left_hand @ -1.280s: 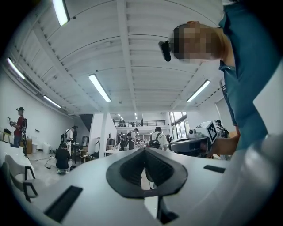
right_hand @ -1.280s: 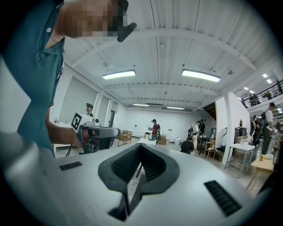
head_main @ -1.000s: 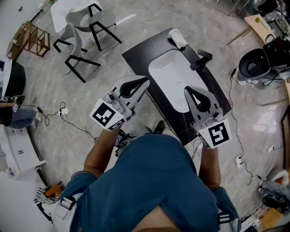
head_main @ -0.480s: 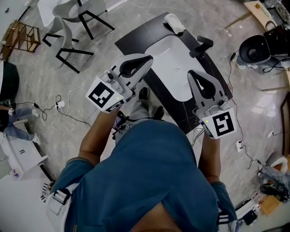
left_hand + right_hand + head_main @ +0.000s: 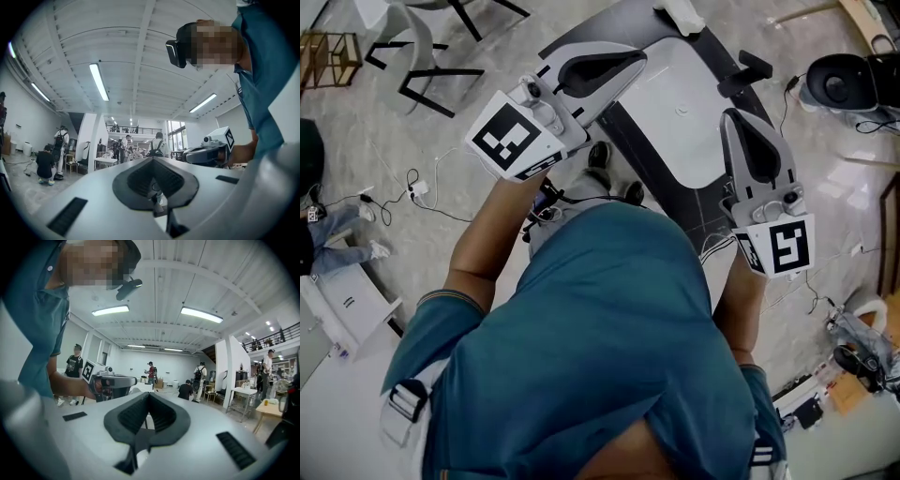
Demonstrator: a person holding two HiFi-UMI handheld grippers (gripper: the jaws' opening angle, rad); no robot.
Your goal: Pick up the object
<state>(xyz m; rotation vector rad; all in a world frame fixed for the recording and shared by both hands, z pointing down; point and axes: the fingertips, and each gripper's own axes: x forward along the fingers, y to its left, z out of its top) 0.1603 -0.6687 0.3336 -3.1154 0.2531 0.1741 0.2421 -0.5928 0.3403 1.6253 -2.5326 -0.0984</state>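
A black table (image 5: 623, 141) with a white inlay (image 5: 689, 112) lies ahead of me in the head view. At its far end sit a white object (image 5: 680, 14) and, on the right edge, a black object (image 5: 755, 66). My left gripper (image 5: 642, 58) is held level over the table's left edge, shut and empty; its own view shows the pads (image 5: 140, 180) meeting. My right gripper (image 5: 733, 114) hovers over the table's right part, also shut with nothing in it, its pads (image 5: 161, 416) closed to a point. Each gripper view shows the other gripper, the right (image 5: 208, 152) and the left (image 5: 110, 383).
Black-legged chairs (image 5: 441, 47) stand at the upper left. Cables and a plug (image 5: 412, 192) lie on the floor at the left, a round black device (image 5: 848, 84) and more cables at the right. Both gripper views show a large hall with people (image 5: 199, 376) and tables (image 5: 243, 399).
Both grippers have moved forward, up the picture, along the table and now sit nearer its far end. Their jaws stay shut. The person has stepped closer to the table.
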